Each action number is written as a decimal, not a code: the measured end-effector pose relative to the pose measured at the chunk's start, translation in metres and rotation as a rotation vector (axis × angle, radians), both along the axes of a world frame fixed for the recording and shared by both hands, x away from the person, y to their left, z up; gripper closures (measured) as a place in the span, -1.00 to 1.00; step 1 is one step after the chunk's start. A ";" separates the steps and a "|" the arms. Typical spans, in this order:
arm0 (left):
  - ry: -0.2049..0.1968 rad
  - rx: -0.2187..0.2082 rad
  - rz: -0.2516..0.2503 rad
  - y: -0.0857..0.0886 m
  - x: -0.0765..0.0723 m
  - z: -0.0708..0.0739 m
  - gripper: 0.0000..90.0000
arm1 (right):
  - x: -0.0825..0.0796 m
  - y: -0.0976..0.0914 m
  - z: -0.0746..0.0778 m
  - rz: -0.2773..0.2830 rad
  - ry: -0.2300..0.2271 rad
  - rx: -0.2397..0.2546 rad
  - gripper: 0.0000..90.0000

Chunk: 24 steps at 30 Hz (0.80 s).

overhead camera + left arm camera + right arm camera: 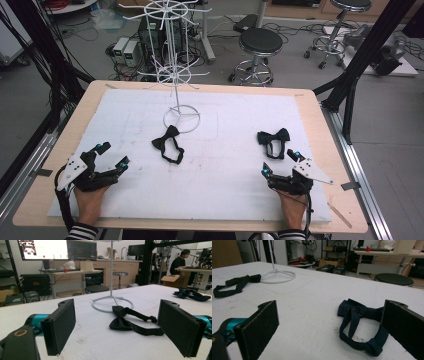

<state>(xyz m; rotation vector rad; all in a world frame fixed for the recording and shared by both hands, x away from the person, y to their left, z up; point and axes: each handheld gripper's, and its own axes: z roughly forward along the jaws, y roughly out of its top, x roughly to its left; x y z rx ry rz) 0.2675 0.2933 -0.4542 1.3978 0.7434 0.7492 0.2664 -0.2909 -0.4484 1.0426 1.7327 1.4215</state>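
Both hands rest at the near edge of the bench (60, 130), so the work looks to be at its start: two bow ties wait to be picked up, likely for the wire rack (175, 75). The left hand-held gripper (111, 156) is released and empty, facing the black bow tie (168, 144) beside the rack's ring base. The right hand-held gripper (280, 163) is likewise released, the navy bow tie (274, 140) just ahead. Next each must reach forward and pinch a strap; nothing blocks either path.

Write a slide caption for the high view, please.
Two open grippers, left gripper and right gripper, rest near two bow ties below a white rack.
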 end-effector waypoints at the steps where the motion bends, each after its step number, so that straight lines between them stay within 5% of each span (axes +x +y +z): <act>1: 0.000 0.000 0.000 0.000 0.000 0.000 -0.65 | 0.000 0.000 0.000 0.001 -0.002 -0.003 -0.98; 16: -0.001 0.007 0.003 -0.001 0.000 0.000 -0.65 | 0.001 -0.003 0.000 -0.009 0.001 0.027 -0.98; 24: -0.004 0.012 0.004 -0.001 0.000 0.000 -0.65 | 0.005 -0.006 0.013 0.007 0.031 -0.008 -0.98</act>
